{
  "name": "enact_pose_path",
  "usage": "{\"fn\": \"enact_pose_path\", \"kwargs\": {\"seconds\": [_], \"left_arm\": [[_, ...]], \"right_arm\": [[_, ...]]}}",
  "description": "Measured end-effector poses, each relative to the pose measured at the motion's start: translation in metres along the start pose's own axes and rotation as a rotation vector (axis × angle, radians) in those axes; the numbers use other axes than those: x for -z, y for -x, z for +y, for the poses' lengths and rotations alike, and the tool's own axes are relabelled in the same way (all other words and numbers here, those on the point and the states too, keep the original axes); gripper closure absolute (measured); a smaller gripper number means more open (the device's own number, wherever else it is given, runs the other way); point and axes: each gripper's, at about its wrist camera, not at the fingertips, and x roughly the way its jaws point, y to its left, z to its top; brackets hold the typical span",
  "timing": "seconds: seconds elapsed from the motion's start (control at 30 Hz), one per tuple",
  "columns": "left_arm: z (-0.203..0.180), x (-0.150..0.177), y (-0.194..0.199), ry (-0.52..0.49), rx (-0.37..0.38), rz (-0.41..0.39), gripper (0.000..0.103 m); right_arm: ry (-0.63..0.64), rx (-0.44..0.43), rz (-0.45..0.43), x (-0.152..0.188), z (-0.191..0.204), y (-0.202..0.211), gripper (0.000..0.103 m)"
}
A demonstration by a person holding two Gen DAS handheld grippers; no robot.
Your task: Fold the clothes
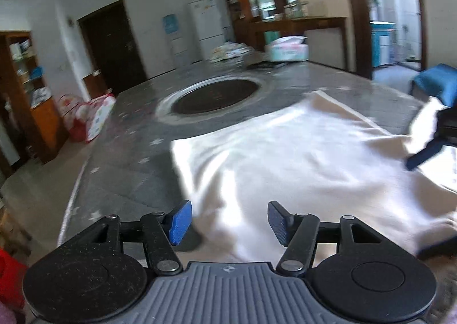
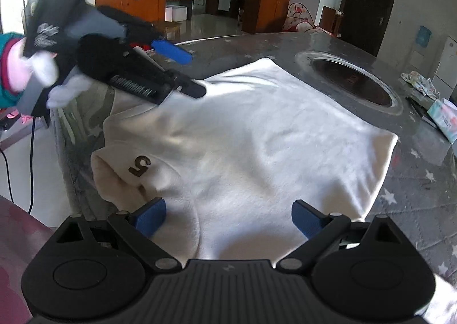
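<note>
Right now a white garment [image 2: 242, 135] lies on the grey table [image 2: 414, 181], near the edge, with a round dark inset [image 2: 354, 81] in the table beyond its far side. It looks doubled over already: one straight edge runs along the far side, and a bulky roll with a dark "5" [image 2: 139, 165] sits at the left end in the right wrist view. Whether more folds are wanted cannot be settled from this.

Both tongs are spread wide and hold nothing. The left gripper [image 1: 230, 221] hangs over the near left corner of the cloth; the right gripper [image 2: 228, 217] hangs over the near hem.

Risks, as I judge them: the cloth is soft and wrinkled, so a pinch may catch only the top layer and pull the fold apart. The bulky roll sits close to the table edge, so a tug that way could drag it off. Blur suggests quick motion, which could scuff the layers askew.
</note>
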Motion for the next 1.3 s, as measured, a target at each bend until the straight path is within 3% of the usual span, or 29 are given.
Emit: {"fn": "enact_pose_path", "kwargs": {"seconds": [0.23,0.4,0.67,1.17,1.3], "left_arm": [[-0.028,0.023,0.019,-0.04,0.096,0.009,0.04],[-0.029,0.036,0.024,-0.007,0.107,0.016,0.037],[-0.025,0.034,0.034,0.018,0.101,-0.011,0.034],[-0.033,0.027,0.052,0.07,0.118,-0.046,0.016],[-0.04,0.025,0.051,0.061,0.128,-0.041,0.012]], "right_arm": [[-0.113,-0.005,-0.028,0.002,-0.021,0.01,0.007],[-0.157,0.009,0.004,0.016,-0.028,0.011,0.007],[-0.264,0.086,-0.021,0.036,-0.048,0.033,0.009],[-0.732,0.555,-0.103,0.127,-0.163,0.092,0.03],[-0.837,0.584,-0.114,0.155,-0.184,0.099,0.036]]}}
